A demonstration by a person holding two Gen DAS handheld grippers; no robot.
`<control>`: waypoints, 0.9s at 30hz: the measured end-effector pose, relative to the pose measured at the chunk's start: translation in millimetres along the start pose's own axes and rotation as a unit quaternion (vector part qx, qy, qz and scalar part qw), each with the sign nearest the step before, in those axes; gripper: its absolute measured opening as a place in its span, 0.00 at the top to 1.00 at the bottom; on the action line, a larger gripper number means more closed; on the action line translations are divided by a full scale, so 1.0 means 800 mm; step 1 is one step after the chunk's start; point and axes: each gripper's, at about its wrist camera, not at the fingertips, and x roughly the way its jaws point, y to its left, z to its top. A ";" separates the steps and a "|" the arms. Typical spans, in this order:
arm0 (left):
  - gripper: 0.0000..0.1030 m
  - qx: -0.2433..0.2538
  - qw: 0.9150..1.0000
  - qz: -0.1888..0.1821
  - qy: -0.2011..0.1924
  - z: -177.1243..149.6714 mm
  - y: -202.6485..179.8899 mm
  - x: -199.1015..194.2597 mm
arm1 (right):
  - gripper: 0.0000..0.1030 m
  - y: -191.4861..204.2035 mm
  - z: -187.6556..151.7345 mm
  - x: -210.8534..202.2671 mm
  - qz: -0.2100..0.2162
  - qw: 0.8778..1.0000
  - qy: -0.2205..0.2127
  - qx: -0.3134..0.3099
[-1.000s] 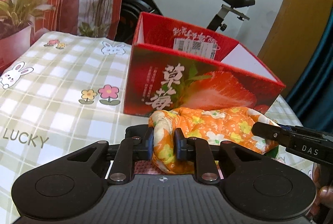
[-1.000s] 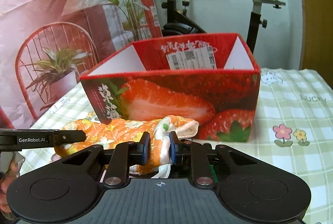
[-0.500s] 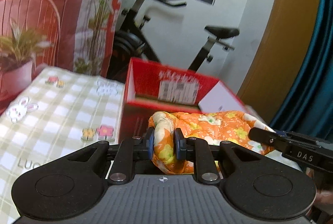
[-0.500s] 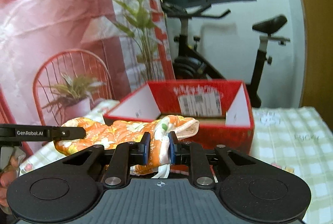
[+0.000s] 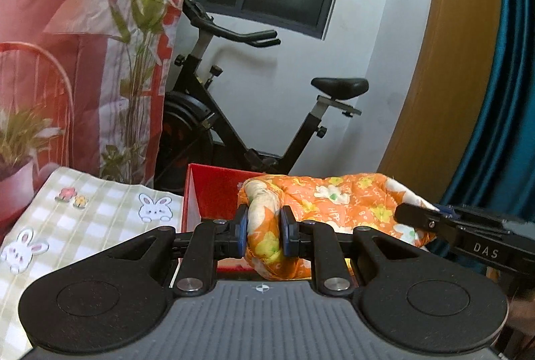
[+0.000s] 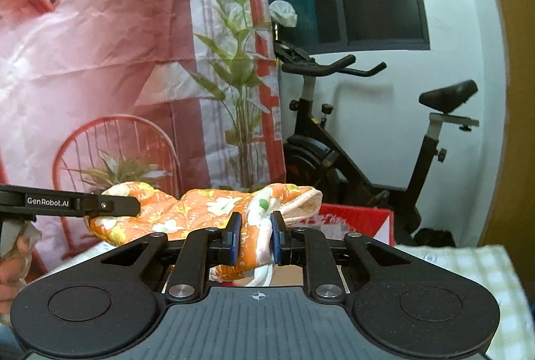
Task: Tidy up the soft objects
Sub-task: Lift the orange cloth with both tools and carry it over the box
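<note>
Checked tablecloth (image 5: pixel 100 209) and exercise bike (image 5: pixel 254 112) behind, left gripper (image 5: pixel 264 234) and right gripper (image 6: pixel 255 238) each clamped on one end of orange flowered cloth (image 5: pixel 327 202), held over far red box (image 5: pixel 214 192); next up probably lowering it in.

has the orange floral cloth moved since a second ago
Yes, upward. The orange floral cloth, pinched at each end by the left gripper and right gripper, now sits above the red box rim instead of low against its front.
</note>
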 end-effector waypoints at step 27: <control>0.81 0.016 0.990 0.039 0.136 0.034 0.032 0.207 | 0.86 -0.079 0.008 0.253 -0.045 0.977 0.207 0.003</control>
